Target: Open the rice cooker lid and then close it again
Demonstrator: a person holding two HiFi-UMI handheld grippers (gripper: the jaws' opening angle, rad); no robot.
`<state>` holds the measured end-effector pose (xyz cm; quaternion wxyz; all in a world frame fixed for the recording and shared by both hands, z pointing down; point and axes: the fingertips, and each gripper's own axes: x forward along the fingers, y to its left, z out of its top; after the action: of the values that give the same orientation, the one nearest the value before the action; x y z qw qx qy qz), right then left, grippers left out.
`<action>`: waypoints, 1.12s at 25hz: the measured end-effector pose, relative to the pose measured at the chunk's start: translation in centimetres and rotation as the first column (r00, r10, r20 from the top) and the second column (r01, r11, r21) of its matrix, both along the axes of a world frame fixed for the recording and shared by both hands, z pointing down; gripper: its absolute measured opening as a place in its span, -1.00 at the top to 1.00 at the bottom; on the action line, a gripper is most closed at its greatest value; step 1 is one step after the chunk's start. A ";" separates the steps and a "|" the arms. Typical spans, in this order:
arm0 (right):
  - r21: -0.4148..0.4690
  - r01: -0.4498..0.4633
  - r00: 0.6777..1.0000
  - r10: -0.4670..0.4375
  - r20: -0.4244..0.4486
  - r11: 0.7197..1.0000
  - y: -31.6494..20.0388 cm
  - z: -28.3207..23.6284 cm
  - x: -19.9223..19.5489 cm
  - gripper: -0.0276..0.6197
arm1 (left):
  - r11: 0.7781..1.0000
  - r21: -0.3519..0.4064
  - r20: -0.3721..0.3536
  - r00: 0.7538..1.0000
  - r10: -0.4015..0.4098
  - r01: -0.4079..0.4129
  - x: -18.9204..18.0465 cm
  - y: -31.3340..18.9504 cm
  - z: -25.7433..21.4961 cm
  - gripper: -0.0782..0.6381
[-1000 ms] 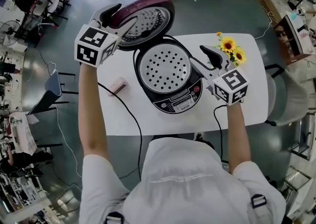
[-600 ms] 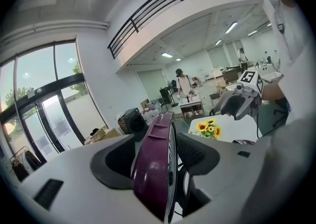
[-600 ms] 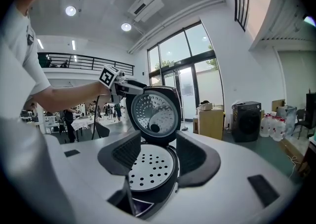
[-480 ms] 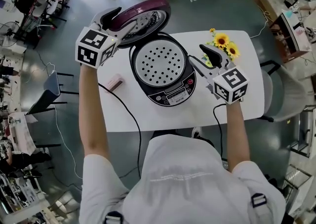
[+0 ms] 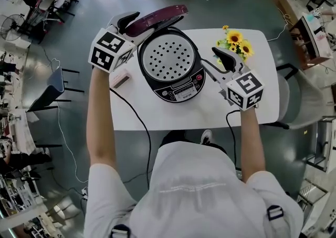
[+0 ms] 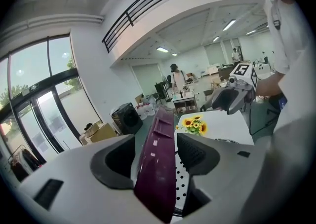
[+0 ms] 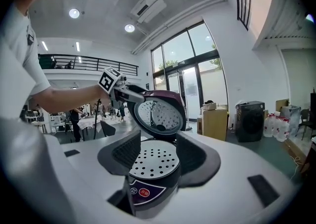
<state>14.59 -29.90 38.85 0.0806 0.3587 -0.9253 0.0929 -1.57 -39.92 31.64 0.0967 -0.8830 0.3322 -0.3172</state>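
Note:
The rice cooker [image 5: 178, 89] stands on the white table [image 5: 157, 115], its perforated inner plate [image 5: 169, 57] showing. Its maroon lid [image 5: 160, 18] hangs half raised over the back. My left gripper [image 5: 128, 21] is open at the lid's left edge. In the left gripper view the lid's rim [image 6: 158, 168] runs between the jaws of the left gripper [image 6: 155, 154], with a gap on its right side. My right gripper [image 5: 223, 58] stands open beside the cooker's right side. In the right gripper view the cooker [image 7: 148, 188] and the lid [image 7: 160, 114] lie beyond the right gripper [image 7: 157, 156].
Yellow sunflowers [image 5: 235, 43] stand at the table's back right, just behind the right gripper. A small pink object [image 5: 121, 78] lies left of the cooker, and a black cable [image 5: 131, 119] runs off the front edge. Chairs stand on both sides of the table [image 5: 302, 106].
The lid has swung down from wide open to half raised, and the left gripper has moved with it toward the cooker. The right gripper stays beside the cooker.

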 end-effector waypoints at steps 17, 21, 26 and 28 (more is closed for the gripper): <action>-0.044 0.031 0.999 -0.032 -0.017 0.999 3.9 2.7 1.4 0.20 | 0.999 0.039 0.053 0.998 0.031 -0.033 2.6 5.3 3.8 -0.12; -0.058 0.039 0.999 -0.040 -0.021 0.998 4.7 3.5 1.1 0.20 | 0.998 0.036 0.049 0.997 0.055 -0.057 3.1 6.6 4.8 -0.12; -0.066 0.043 0.999 -0.044 -0.018 0.997 5.5 3.9 0.9 0.20 | 0.996 -0.009 0.075 0.994 0.084 -0.084 3.7 7.9 6.7 -0.12; -0.072 0.040 0.999 -0.041 -0.019 0.997 5.7 4.2 1.1 0.20 | 0.997 -0.027 0.086 0.993 0.080 -0.078 3.8 8.0 7.6 -0.12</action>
<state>15.66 -24.17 43.06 0.1046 0.3377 -0.9276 0.1207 2.24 -31.88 39.20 0.1133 -0.8818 0.2889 -0.3552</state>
